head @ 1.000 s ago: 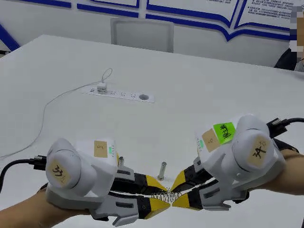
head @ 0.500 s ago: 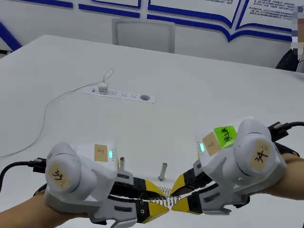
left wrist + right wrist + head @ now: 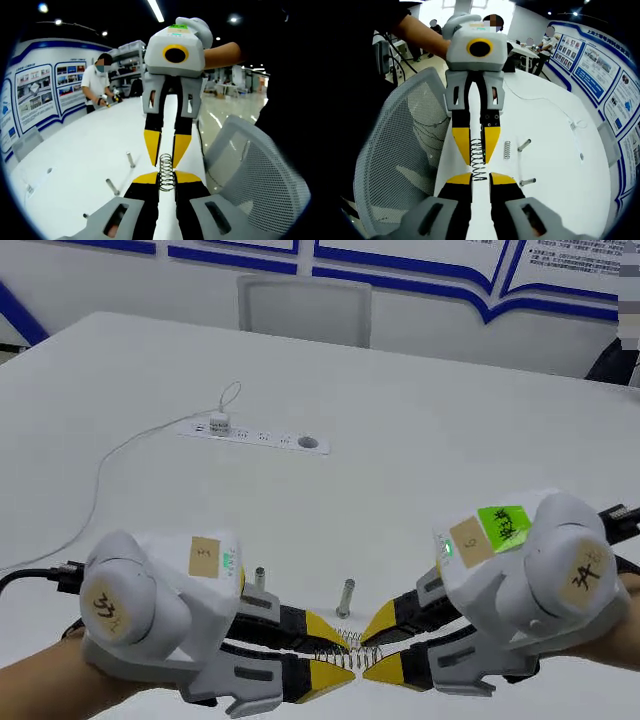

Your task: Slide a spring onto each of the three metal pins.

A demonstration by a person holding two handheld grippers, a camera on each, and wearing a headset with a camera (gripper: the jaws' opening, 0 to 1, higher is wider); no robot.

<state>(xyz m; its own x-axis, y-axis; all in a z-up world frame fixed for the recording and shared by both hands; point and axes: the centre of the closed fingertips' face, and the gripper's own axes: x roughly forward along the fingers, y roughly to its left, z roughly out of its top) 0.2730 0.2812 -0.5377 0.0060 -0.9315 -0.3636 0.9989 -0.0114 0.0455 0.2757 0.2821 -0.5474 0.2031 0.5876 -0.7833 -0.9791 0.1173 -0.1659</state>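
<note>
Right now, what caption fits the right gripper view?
Left gripper and right gripper hold one spring between yellow fingers, beside two metal pins and a spare spring.

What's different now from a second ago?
Hardly anything. The right gripper has swung its body slightly rightward, but its tips stayed put. It and the left gripper still pinch the spring stretched between them. Nothing was grabbed or dropped. The upright pin behind them hasn't moved.
</note>
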